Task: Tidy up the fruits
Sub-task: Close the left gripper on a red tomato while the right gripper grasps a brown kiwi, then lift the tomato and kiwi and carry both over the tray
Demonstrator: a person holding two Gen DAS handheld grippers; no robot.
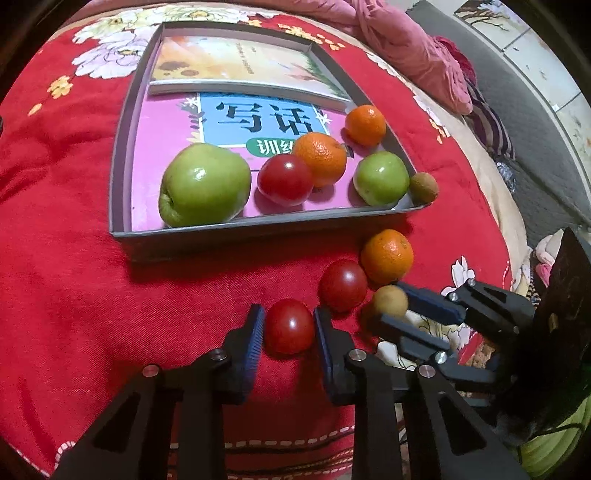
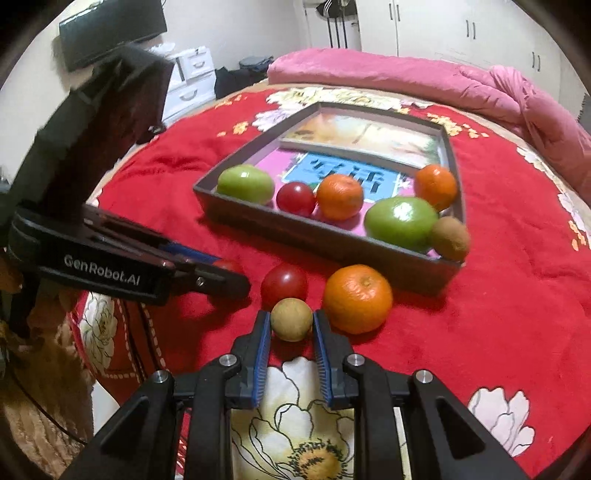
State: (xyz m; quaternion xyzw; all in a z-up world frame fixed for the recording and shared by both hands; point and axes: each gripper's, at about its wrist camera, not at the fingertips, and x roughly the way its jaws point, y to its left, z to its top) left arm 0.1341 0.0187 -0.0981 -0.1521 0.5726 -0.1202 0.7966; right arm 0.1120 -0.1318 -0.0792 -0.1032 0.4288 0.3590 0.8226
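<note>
My left gripper point(image 1: 289, 325) is shut on a red tomato point(image 1: 289, 326) that rests on the red blanket, in front of the grey tray point(image 1: 122, 155). My right gripper point(image 2: 291, 321) is closed around a small tan round fruit point(image 2: 291, 319); it also shows in the left wrist view point(image 1: 389, 301). Beside them lie another tomato point(image 1: 342, 285) and an orange point(image 1: 386, 255). The tray holds two green apples point(image 1: 205, 184), a tomato point(image 1: 285, 179), two oranges point(image 1: 320, 158) and books. A kiwi point(image 1: 423, 187) sits at the tray's right corner.
A pink quilt point(image 2: 424, 79) lies bunched along the far edge of the bed. The bed's edge drops off close behind both grippers. A white drawer unit point(image 2: 192, 79) and a dark monitor point(image 2: 110, 29) stand beyond the bed on the left.
</note>
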